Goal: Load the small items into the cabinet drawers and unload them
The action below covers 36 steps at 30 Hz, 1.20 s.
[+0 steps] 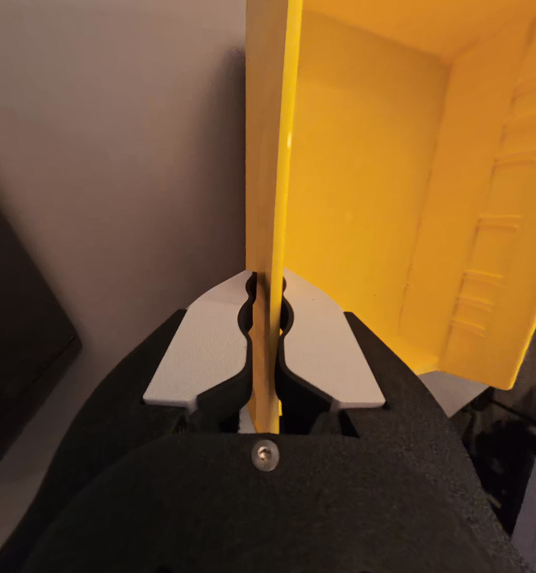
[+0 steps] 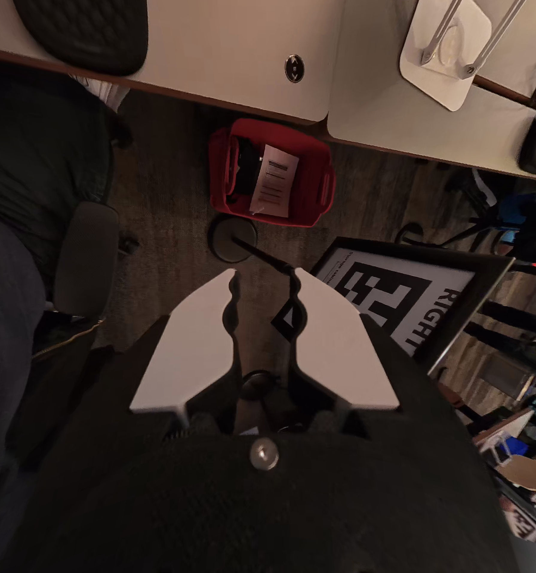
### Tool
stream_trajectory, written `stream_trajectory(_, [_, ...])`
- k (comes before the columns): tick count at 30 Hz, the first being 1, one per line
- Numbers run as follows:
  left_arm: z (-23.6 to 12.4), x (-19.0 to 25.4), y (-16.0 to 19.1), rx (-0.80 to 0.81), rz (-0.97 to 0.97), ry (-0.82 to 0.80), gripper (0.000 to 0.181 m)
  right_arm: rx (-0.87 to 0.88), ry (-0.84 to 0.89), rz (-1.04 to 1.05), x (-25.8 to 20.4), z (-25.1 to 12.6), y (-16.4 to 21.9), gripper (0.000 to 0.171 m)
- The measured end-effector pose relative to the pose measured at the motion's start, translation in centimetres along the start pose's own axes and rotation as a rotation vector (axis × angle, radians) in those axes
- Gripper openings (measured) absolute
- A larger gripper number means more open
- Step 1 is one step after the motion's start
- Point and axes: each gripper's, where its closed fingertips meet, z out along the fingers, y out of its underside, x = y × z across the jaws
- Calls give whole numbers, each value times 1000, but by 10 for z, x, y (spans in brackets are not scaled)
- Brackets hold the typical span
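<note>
Your left claw (image 1: 268,279) pinches the yellow drawer (image 1: 369,186) by its wall, top cut off | your right claw (image 2: 265,276) gapes empty above floor, red bin (image 2: 310,173) partly under worktop (image 2: 229,46) | cabinet unseen

Warm, dim indoor light is tinting both views, and the yellow drawer (image 1: 369,186) is glowing brightest while casting a soft shadow on the wall to its left. In the right wrist view the floor is lying murky, the desk (image 2: 229,46) far off is catching more light, and wide-angle bending and blur are smearing the right edge.
</note>
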Motion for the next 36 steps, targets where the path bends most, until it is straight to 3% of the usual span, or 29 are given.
stream_trajectory(8, [-5, -20, 8, 20, -149, 1, 16, -4, 21, -119, -34, 28, 0, 32])
stream_trajectory(13, [-7, -16, 14, 7, -131, 27, 19, -32, 12, -170, -48, 40, -4, 32])
stream_trajectory(17, [-6, -1, 17, 10, -153, 128, 26, -22, 7, -182, -52, 42, -14, 32])
stream_trajectory(22, [-17, 23, 24, -72, -29, 296, 47, 25, -13, -184, -55, 47, -35, 34])
stream_trajectory(27, [-58, 33, 22, 29, 295, 240, 47, 180, -27, -171, -54, 56, -80, 35])
stream_trajectory(28, [-71, 35, 22, 75, 383, 213, 42, 237, -44, -158, -55, 58, -94, 35])
stream_trajectory(32, [-133, 35, 27, 276, 649, 97, 49, 479, -107, -76, -62, 71, -152, 35])
stream_trajectory(36, [-212, 26, 65, 483, 757, 249, 48, 790, -160, -126, -95, 75, -214, 34])
